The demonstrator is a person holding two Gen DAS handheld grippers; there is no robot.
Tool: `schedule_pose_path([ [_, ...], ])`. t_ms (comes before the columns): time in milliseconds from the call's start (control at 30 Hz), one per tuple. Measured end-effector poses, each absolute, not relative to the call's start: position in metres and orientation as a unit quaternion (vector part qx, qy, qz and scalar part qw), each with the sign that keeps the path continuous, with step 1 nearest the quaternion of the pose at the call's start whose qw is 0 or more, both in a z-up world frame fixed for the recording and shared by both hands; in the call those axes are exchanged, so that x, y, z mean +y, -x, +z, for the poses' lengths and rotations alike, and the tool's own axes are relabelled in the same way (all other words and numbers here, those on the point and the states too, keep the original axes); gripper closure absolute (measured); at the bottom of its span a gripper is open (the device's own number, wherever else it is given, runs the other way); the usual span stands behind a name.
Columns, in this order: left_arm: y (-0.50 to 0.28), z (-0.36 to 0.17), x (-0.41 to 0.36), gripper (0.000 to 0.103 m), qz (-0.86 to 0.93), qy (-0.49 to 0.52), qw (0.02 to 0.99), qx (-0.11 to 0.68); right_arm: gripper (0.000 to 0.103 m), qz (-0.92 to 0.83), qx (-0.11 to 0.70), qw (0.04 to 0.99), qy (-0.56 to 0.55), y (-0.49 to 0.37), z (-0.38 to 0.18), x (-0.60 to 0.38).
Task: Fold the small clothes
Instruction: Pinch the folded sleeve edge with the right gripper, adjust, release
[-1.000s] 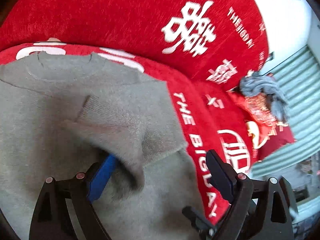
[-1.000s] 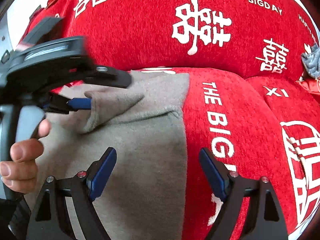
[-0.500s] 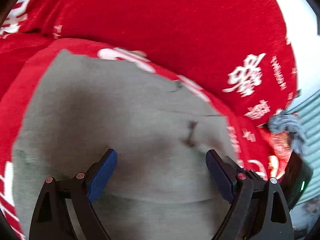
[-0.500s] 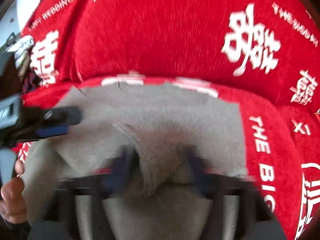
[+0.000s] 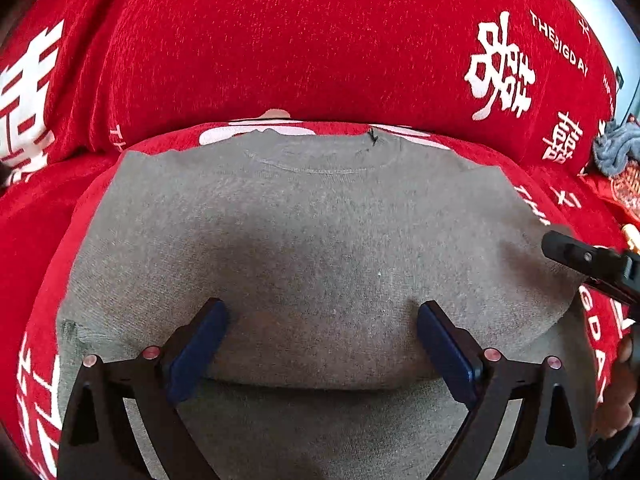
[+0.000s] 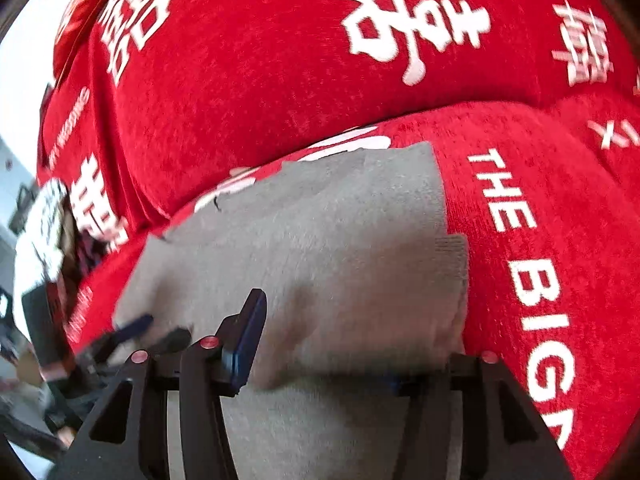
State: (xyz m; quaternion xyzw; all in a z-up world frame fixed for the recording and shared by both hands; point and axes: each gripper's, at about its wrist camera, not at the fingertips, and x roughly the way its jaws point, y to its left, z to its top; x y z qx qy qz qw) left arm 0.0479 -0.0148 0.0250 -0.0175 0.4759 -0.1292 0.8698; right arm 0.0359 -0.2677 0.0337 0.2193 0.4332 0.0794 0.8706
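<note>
A grey sweater (image 5: 320, 248) lies on the red sofa seat, collar toward the backrest, sleeves folded in across the body. My left gripper (image 5: 322, 340) is open, its blue pads (image 5: 196, 354) resting low on the sweater's lower fold. My right gripper (image 6: 340, 348) is open over the sweater's right side (image 6: 320, 260); its left pad (image 6: 244, 344) shows, and the folded grey cloth hides the right pad. The right gripper also shows at the right edge of the left wrist view (image 5: 596, 264). The left gripper appears blurred at the left of the right wrist view (image 6: 132, 332).
The red sofa cover with white lettering (image 5: 320, 40) rises as a backrest behind the sweater. A heap of blue-grey and red cloth (image 5: 616, 152) lies on the seat at far right. A person's hand (image 5: 620, 396) holds the right gripper.
The left gripper let go of the sleeve, swung left and now sits centred over the sweater. The sleeve now lies flat. The right gripper moved forward onto the sweater's right side.
</note>
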Motion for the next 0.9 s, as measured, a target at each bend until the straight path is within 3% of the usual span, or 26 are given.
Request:
schedule_pose_path([
  [33,-0.049,0.026,-0.012,0.007,-0.131,0.024,0.869,0.477,0.081,0.079,0.433,0.867,-0.233,-0.037,0.031,-0.272],
  [67,-0.05,0.027,-0.011,0.007,-0.132,0.029,0.868,0.479,0.096,0.079,0.436,0.864,-0.239,-0.038,0.03,-0.275],
  [300,-0.056,0.032,-0.001,0.007,-0.118,0.057,0.866,0.482,0.096,0.063,0.371,0.913,-0.157,-0.026,0.055,-0.266],
  [400,-0.054,0.026,-0.009,0.007,-0.112,0.025,0.869,0.481,0.096,0.057,0.397,0.904,-0.147,-0.038,0.038,-0.268],
  [500,-0.053,0.027,-0.012,0.007,-0.113,0.012,0.868,0.484,0.091,0.051,0.43,0.887,-0.159,-0.041,0.02,-0.277],
  [633,-0.057,0.04,0.004,0.007,-0.112,0.051,0.868,0.481,0.084,0.033,0.417,0.888,-0.192,-0.027,0.028,-0.298],
  [767,-0.064,0.049,0.012,0.007,-0.105,0.049,0.874,0.473,0.052,-0.053,0.378,0.914,-0.139,-0.003,0.056,-0.302],
  [833,-0.071,0.045,0.015,0.007,-0.086,0.036,0.874,0.477,0.044,-0.045,0.363,0.923,-0.117,0.002,0.067,-0.291],
  [900,-0.077,0.037,0.02,0.007,-0.077,0.04,0.868,0.489,0.043,-0.019,0.367,0.925,-0.091,-0.002,0.07,-0.27],
])
